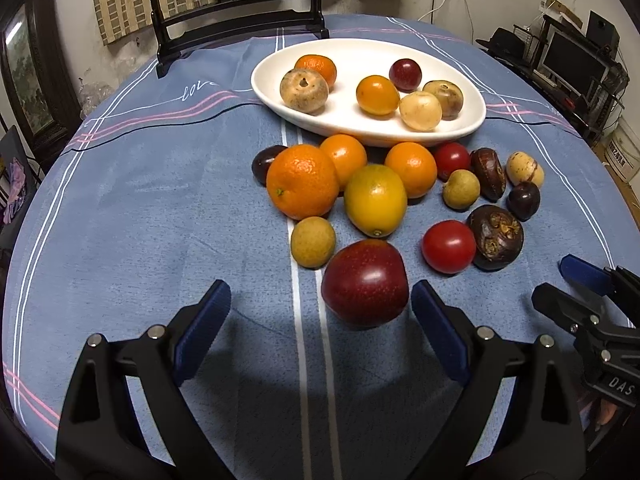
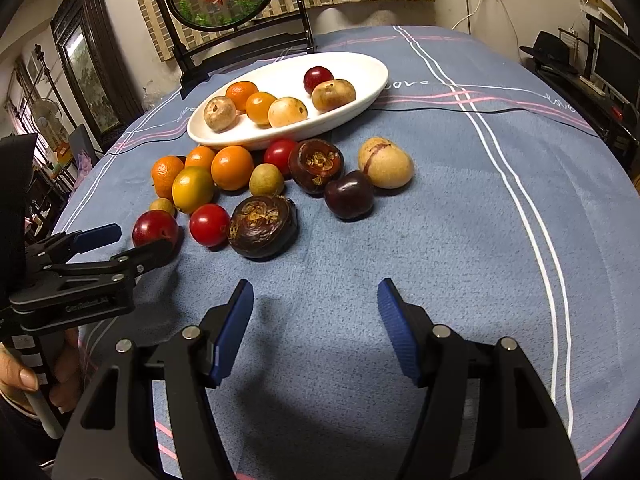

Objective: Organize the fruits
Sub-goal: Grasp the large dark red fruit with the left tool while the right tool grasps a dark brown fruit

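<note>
Left wrist view: the left gripper stands released, its jaws flanking a red plum without touching; the plum's broader axis runs across the jaws, nearest of the loose fruit before the white oval bowl. Right wrist view: the right gripper is spread, empty, over blue striped tablecloth, well short of the bowl; curtained wall behind.

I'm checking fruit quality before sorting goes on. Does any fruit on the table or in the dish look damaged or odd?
One beige fruit on the cloth, right of the pile, has a dark reddish line across its skin that looks like a crack. A mottled fruit in the white dish has a hole at its top. Nothing is spilled.
</note>
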The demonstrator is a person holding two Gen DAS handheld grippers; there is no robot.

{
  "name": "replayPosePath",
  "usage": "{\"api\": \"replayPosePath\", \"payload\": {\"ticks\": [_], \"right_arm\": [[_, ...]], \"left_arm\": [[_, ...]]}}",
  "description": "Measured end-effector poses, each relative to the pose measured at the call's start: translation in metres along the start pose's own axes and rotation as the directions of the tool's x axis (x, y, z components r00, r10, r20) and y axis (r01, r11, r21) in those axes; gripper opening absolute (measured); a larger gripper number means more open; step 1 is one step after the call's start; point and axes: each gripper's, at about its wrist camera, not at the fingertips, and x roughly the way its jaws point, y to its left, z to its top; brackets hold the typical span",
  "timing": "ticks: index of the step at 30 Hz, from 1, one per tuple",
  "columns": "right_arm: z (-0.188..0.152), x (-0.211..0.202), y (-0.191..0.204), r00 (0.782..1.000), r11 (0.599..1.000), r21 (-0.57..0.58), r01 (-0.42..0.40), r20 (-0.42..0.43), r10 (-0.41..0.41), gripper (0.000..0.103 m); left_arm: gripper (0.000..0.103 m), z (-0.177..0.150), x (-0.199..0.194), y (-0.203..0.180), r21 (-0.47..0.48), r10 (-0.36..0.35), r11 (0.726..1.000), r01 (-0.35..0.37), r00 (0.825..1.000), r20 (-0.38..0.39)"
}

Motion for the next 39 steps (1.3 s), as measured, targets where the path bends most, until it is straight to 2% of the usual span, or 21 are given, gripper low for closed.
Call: {"api": "replayPosePath", "payload": {"ticks": [5, 8, 10, 11, 14, 17, 23, 27, 31, 34, 36, 38, 39], "right_arm": [[0.0, 0.001, 0.001, 1.0, 1.0, -0.001, 0.004, -0.002, -0.004, 0.065], [0.0, 0.002, 0.002, 1.0, 1.0, -0.003, 0.007, -0.003, -0.007, 0.065], [0.0, 0.002, 0.002, 1.0, 1.0, -0.006, 0.009, -0.003, -0.009, 0.065], [0.0, 0.002, 0.002, 1.0, 1.0, -0.007, 0.009, -0.003, -0.009, 0.065], [0.0, 0.002, 0.002, 1.0, 1.0, -0.01, 0.009, -0.004, -0.01, 0.065], [0.0, 0.002, 0.005, 1.0, 1.0, -0.023, 0.011, -0.009, -0.012, 0.065], [0.004, 0.009, 0.018, 0.999, 0.995, -0.094, 0.036, -0.033, -0.039, 0.065], [0.012, 0.019, 0.029, 0.998, 0.989, -0.149, 0.018, -0.053, -0.026, 0.065], [0.024, 0.031, 0.039, 0.997, 0.983, -0.178, 0.035, -0.062, -0.047, 0.065], [0.032, 0.036, 0.044, 0.998, 0.982, -0.185, 0.047, -0.039, -0.055, 0.065], [0.037, 0.039, 0.045, 0.998, 0.983, -0.175, 0.059, -0.023, -0.064, 0.058], [0.04, 0.044, 0.047, 0.998, 0.983, -0.179, 0.033, -0.049, -0.042, 0.047], [0.04, 0.046, 0.049, 0.998, 0.982, -0.184, 0.034, -0.054, -0.045, 0.047]], "left_arm": [[0.09, 0.002, 0.004, 0.0, -0.009, -0.007, 1.0, 0.007, 1.0, -0.008], [0.07, 0.002, 0.006, -0.001, -0.007, -0.044, 0.999, 0.044, 0.999, -0.016], [0.049, 0.001, 0.006, -0.004, 0.004, -0.081, 0.997, 0.081, 0.997, -0.02], [0.042, 0.0, 0.004, -0.007, 0.014, -0.084, 0.996, 0.084, 0.996, -0.014], [0.041, -0.002, 0.003, -0.012, 0.033, -0.077, 0.996, 0.077, 0.997, -0.01], [0.041, -0.003, 0.0, -0.004, 0.004, -0.098, 0.995, 0.098, 0.995, -0.017], [0.041, -0.008, -0.008, 0.009, -0.02, -0.087, 0.996, 0.087, 0.996, 0.003], [0.041, -0.011, -0.012, 0.014, -0.022, -0.084, 0.996, 0.084, 0.996, 0.014], [0.041, -0.014, -0.011, 0.019, -0.032, -0.088, 0.996, 0.089, 0.996, 0.012], [0.041, -0.015, -0.01, 0.023, -0.043, -0.102, 0.994, 0.102, 0.995, 0.005], [0.041, -0.015, -0.011, 0.023, -0.04, -0.102, 0.994, 0.102, 0.995, 0.008], [0.041, -0.016, -0.011, 0.024, -0.043, -0.102, 0.994, 0.103, 0.995, 0.01], [0.041, -0.016, -0.011, 0.025, -0.045, -0.103, 0.994, 0.103, 0.995, 0.009]]}}
